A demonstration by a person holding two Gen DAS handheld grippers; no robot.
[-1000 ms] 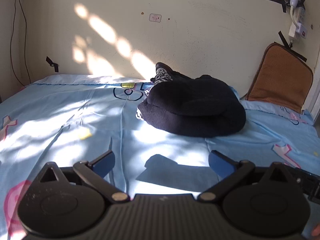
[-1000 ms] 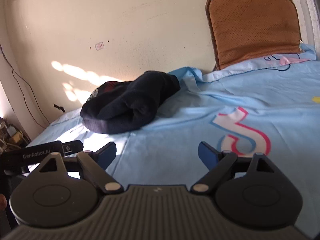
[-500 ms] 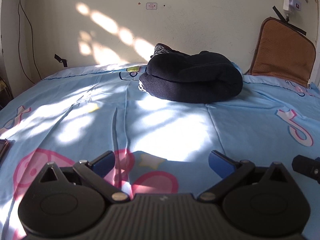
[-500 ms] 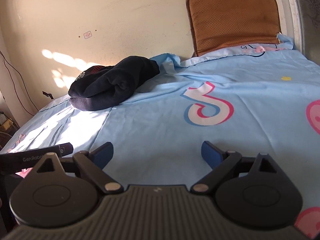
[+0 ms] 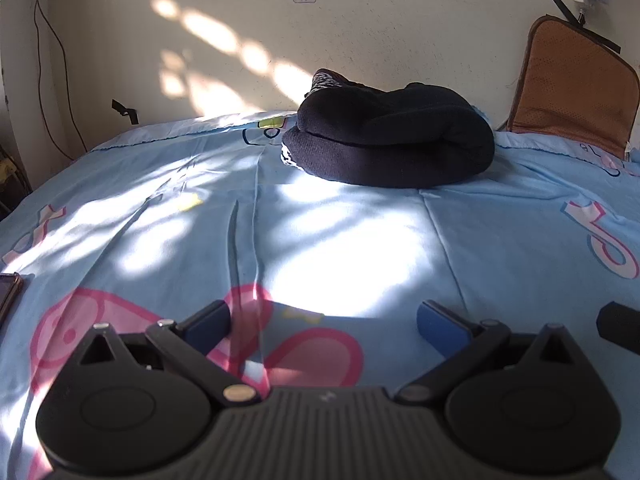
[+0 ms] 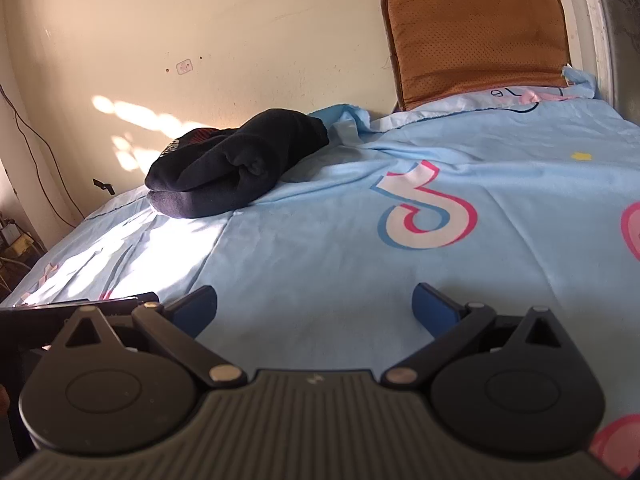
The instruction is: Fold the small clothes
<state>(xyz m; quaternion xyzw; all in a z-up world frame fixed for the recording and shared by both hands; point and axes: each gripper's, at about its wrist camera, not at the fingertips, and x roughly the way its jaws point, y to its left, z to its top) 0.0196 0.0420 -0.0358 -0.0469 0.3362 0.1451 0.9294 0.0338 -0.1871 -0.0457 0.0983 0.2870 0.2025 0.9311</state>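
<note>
A folded black garment (image 5: 392, 140) lies in a thick bundle at the far side of the blue bedsheet (image 5: 320, 232), close to the wall. It also shows in the right wrist view (image 6: 236, 168), at the far left. My left gripper (image 5: 324, 322) is open and empty, low over the near part of the sheet, well short of the garment. My right gripper (image 6: 314, 306) is open and empty, low over the sheet to the right of the garment and far from it.
A brown cushion (image 6: 476, 36) leans on the wall at the back right. A dark phone (image 5: 8, 290) lies at the sheet's left edge. Cables (image 5: 48, 60) hang down the wall on the left. The other gripper's black body (image 5: 618, 326) shows at right.
Both grippers have pulled back from the garment toward the near side of the bed, so it now looks smaller and farther. Both jaws stay open.
</note>
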